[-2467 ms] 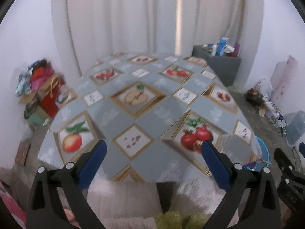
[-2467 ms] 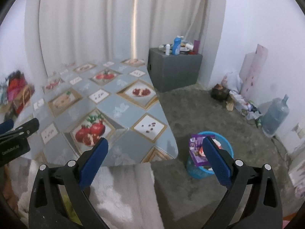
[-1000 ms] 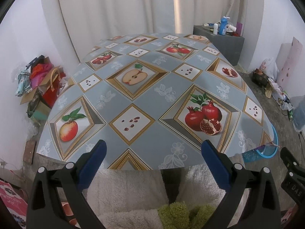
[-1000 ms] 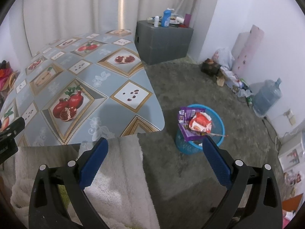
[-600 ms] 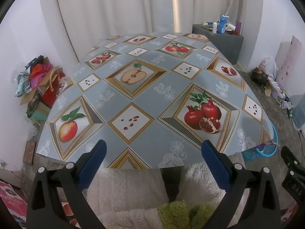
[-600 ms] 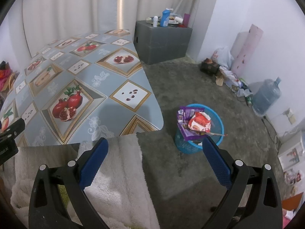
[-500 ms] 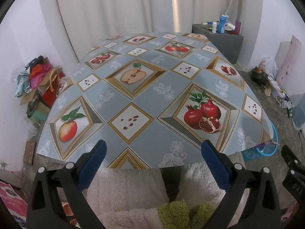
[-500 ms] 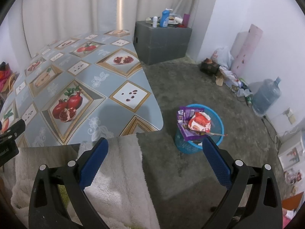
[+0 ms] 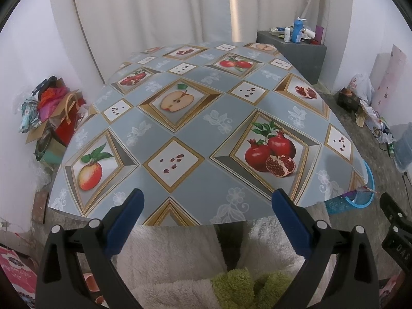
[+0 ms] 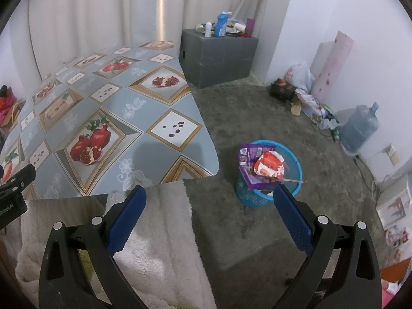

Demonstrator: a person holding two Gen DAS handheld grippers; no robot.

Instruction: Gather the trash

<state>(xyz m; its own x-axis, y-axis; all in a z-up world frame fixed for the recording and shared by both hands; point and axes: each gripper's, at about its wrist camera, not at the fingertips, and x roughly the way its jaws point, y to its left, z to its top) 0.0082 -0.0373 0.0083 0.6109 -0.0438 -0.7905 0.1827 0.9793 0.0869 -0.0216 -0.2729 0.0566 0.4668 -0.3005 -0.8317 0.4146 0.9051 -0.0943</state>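
A blue mesh waste basket stands on the floor right of the table. It holds a purple wrapper and a red and white wrapper. Its rim peeks past the table's right edge in the left wrist view. The table has a grey fruit-print cloth and shows no trash on it. My left gripper is open and empty over the table's near edge. My right gripper is open and empty, above the floor beside the basket. It also shows at the left view's right edge.
A white fluffy garment fills the foreground below both grippers. A grey cabinet with bottles stands at the back. A water jug and bags line the right wall. A pile of bags and clothes sits left of the table.
Both grippers have stayed open and empty. Over the last second the views barely shift. Since 2.5 s ago the right view tilted down toward the basket.
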